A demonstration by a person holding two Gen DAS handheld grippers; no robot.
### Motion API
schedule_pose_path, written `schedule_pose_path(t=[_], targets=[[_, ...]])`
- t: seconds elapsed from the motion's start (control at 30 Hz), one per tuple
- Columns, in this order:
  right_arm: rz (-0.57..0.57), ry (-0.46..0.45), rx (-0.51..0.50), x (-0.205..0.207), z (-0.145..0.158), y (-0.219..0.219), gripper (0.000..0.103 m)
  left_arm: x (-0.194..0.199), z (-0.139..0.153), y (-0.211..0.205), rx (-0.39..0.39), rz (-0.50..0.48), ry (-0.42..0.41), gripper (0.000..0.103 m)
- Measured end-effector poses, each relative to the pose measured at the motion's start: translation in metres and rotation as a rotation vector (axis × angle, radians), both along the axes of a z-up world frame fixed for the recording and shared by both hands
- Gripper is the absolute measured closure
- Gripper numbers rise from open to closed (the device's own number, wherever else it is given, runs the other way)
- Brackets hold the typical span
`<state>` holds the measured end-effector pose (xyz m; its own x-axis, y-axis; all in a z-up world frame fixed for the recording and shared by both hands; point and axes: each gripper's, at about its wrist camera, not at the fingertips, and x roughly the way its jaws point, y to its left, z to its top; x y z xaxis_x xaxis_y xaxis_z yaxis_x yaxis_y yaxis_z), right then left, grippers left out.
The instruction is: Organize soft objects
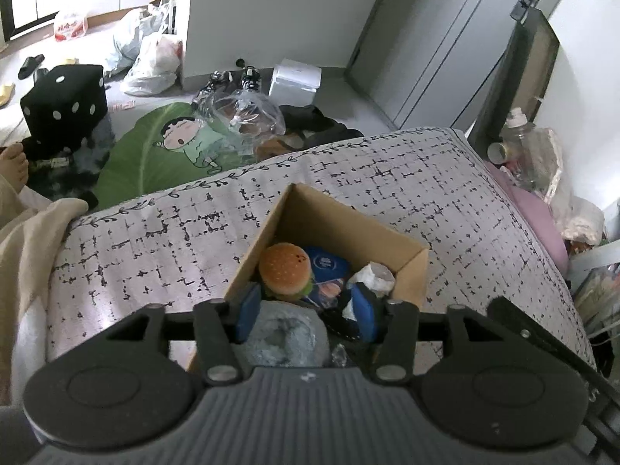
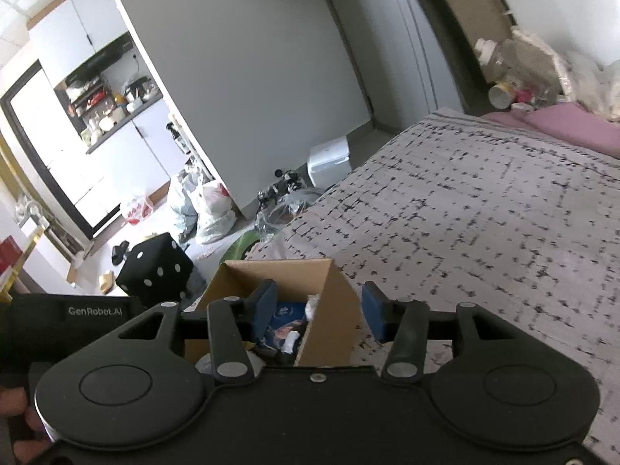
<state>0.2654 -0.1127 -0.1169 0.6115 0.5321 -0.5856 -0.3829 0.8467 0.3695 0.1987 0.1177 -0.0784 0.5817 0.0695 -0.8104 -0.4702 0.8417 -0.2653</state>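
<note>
Toys, including a plush hamburger (image 1: 286, 272), already filled the brown cardboard box (image 1: 410, 267); both grippers, left (image 1: 306, 312) and right (image 2: 319, 312), hung spread and empty above it, sorting seemingly nearly finished.

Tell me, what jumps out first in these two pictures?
An open cardboard box sits on a grid-patterned bedspread, holding a plush hamburger beside a blue packet. On the floor past the bed stands a big black dice cushion, next to a green leaf-shaped mat with a cartoon child.
</note>
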Motion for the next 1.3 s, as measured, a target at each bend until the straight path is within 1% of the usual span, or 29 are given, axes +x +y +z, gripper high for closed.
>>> schedule_pose_path(t=[0.2,0.27,0.37,0.47,0.53,0.6,0.67,0.87,0.9,0.93,1.0,1.07,1.13,1.3], targets=[[-0.025,-0.012,0.014,-0.013,0.010,-0.024,0.049,-0.009,0.018,-0.019,0.023,-0.042,-0.025,0.042],[-0.030,-0.019,0.016,-0.020,0.014,-0.032,0.047,-0.013,0.022,-0.025,0.022,-0.052,-0.031,0.038],[-0.052,-0.028,0.017,-0.030,0.019,-0.044,0.039,-0.020,0.029,-0.035,0.037,-0.069,-0.042,0.035],[-0.074,-0.029,0.015,-0.040,0.025,-0.055,0.037,-0.027,0.034,-0.045,0.042,-0.096,-0.047,0.034],[-0.087,-0.033,0.011,-0.046,0.028,-0.061,0.033,-0.033,0.037,-0.051,0.046,-0.109,-0.048,0.033],[-0.105,-0.044,0.007,-0.054,0.034,-0.068,0.023,-0.038,0.040,-0.056,0.050,-0.117,-0.051,0.029],[-0.122,-0.055,0.017,-0.062,0.038,-0.074,0.019,-0.045,0.044,-0.060,0.055,-0.119,-0.058,0.026],[-0.162,-0.068,0.028,-0.081,0.047,-0.092,0.012,-0.064,0.056,-0.070,0.067,-0.143,-0.073,0.023],[-0.166,-0.070,0.031,-0.085,0.048,-0.095,0.010,-0.067,0.057,-0.071,0.067,-0.148,-0.075,0.020],[-0.169,-0.072,0.035,-0.089,0.050,-0.097,0.009,-0.071,0.059,-0.072,0.065,-0.154,-0.079,0.018],[-0.174,-0.077,0.039,-0.096,0.054,-0.101,0.003,-0.077,0.062,-0.074,0.067,-0.157,-0.086,0.017],[-0.180,-0.080,0.040,-0.103,0.059,-0.104,0.000,-0.084,0.065,-0.076,0.072,-0.162,-0.092,0.016],[-0.186,-0.083,0.038,-0.109,0.063,-0.107,0.000,-0.089,0.067,-0.078,0.072,-0.167,-0.096,0.013],[-0.198,-0.087,0.037,-0.124,0.071,-0.114,0.000,-0.104,0.075,-0.082,0.081,-0.182,-0.115,0.011]])
